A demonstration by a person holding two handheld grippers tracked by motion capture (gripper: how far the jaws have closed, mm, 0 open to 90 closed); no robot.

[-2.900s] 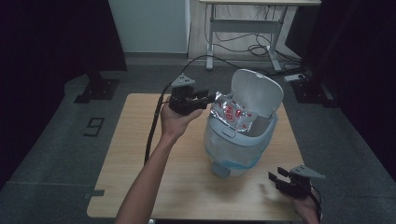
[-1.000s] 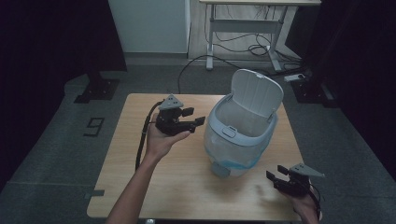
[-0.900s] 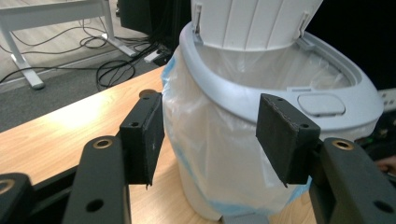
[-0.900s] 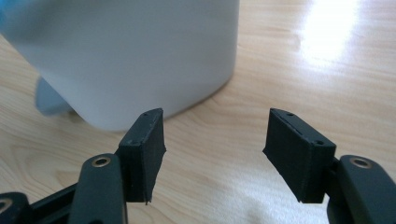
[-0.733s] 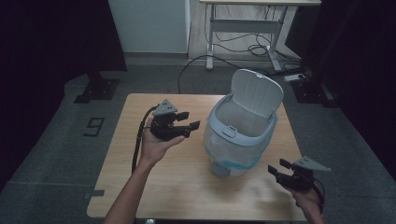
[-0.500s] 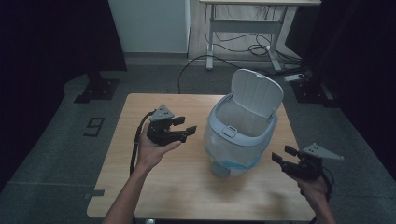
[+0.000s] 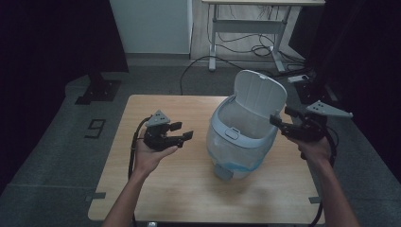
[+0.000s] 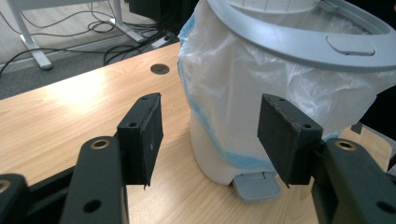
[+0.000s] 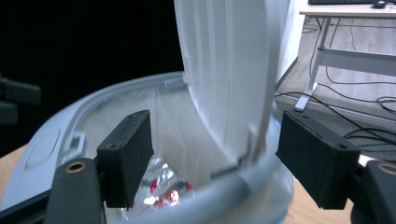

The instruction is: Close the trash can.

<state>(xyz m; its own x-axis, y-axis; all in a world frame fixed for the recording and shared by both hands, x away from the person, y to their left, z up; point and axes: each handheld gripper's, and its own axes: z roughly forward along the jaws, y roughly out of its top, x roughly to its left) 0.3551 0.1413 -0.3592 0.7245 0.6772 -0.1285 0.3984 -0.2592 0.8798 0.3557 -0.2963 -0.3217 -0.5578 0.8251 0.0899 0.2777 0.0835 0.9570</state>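
A pedal bin (image 7: 243, 137) stands on the wooden bench (image 7: 189, 189), right of the middle, its hinged lid (image 7: 260, 94) raised upright at the bin's 1 o'clock side. The bin is rounded pale plastic with a smooth grey rim (image 8: 299, 37), lined with a thin crinkled translucent bag (image 8: 243, 79) that has a blue edge; a small grey foot pedal (image 8: 256, 185) sticks out at its base. Inside, seen from the right tool view, lies shiny foil wrapping (image 9: 163, 189) with red marks.

The left tool (image 7: 182, 132) is at the bin's 9 o'clock, apart from it, its jaws wide with nothing between them, pointed at the bin's side. The right tool (image 7: 280, 116) is at the bin's 3 o'clock, close by the rim and lid; its jaws have just been opening and now stand wide, with the lid's edge showing between them in its own view; whether a pad touches the lid I cannot tell.

The bench top is smooth light wood grain with a round cable hole (image 8: 159, 69). Beyond the bench at 12 o'clock stands a white-legged desk (image 7: 246, 28) with cables (image 7: 246, 45) on the grey floor.
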